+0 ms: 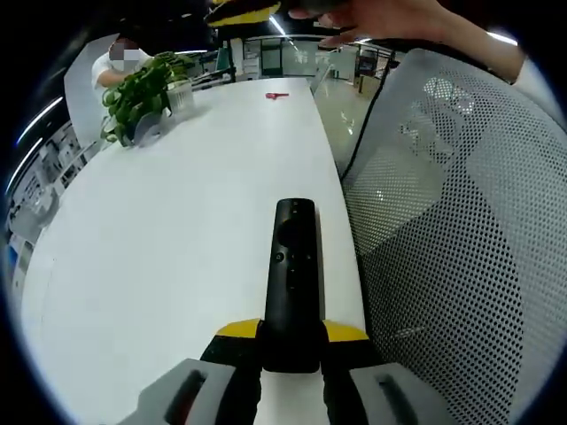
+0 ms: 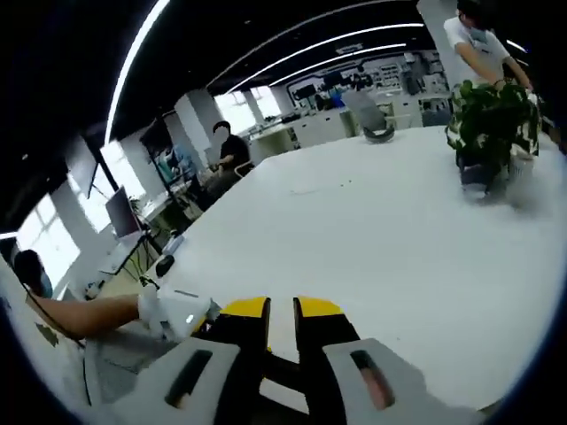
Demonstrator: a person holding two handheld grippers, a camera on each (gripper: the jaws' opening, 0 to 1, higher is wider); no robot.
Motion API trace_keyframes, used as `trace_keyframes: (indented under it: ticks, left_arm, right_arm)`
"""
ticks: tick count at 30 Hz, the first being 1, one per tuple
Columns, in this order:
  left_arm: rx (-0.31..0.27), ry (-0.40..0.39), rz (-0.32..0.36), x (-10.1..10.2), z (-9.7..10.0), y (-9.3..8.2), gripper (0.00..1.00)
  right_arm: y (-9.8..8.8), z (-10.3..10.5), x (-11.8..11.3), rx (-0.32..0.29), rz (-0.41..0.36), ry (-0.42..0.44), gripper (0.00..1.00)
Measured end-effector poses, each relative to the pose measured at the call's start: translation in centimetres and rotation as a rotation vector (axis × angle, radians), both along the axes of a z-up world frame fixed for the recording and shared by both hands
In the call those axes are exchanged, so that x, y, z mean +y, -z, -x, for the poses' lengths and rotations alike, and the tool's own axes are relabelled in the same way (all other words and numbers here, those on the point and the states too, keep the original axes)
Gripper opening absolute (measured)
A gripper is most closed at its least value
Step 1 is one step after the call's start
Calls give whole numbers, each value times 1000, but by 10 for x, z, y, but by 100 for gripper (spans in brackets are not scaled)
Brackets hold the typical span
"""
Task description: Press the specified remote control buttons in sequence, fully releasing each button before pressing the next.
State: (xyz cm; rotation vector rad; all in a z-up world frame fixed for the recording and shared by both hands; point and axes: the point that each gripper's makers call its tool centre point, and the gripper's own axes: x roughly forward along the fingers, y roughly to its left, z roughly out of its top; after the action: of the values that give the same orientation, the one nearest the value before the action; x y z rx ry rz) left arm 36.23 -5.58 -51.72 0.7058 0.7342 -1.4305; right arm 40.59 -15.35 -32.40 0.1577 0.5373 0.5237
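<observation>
A long black remote control (image 1: 292, 266) points away from me over the white table (image 1: 177, 230), close to its right edge. My left gripper (image 1: 292, 341) is shut on the remote's near end, one yellow-tipped jaw on each side. At the top of the left gripper view a person's hand (image 1: 381, 19) holds the other yellow-and-black gripper (image 1: 244, 11) high above the table's far end. In the right gripper view my right gripper (image 2: 282, 320) has its jaws nearly together with nothing between them, above the white table (image 2: 372, 230).
A grey mesh chair back (image 1: 452, 230) stands against the table's right edge. A potted plant (image 1: 142, 93) (image 2: 492, 115) and a small red object (image 1: 276, 95) sit at the far end. A person's arm (image 2: 89, 316) reaches in at the left. People sit and stand beyond the table.
</observation>
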Motion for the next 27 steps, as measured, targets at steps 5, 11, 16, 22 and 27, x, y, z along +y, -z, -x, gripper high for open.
trace_keyframes:
  ticks: [5, 11, 16, 22, 27]
  left_arm:
    - [-1, -2, -2, 0, 0, 0, 25]
    - [-4, -6, -7, 0, 0, 0, 25]
    - [-3, -11, -7, 0, 0, 0, 25]
    - [-4, -18, -4, 0, 0, 0, 25]
    - [-3, -23, 3, 0, 0, 0, 25]
  right_arm:
    - [-12, 9, -31, -94, 71, 72, 21]
    - [-32, 16, -54, -224, 107, 160, 44]
    - [-28, 22, -65, -280, 171, 223, 66]
    - [-17, 26, -82, -278, 202, 295, 78]
    - [-11, 27, -89, -273, 211, 327, 78]
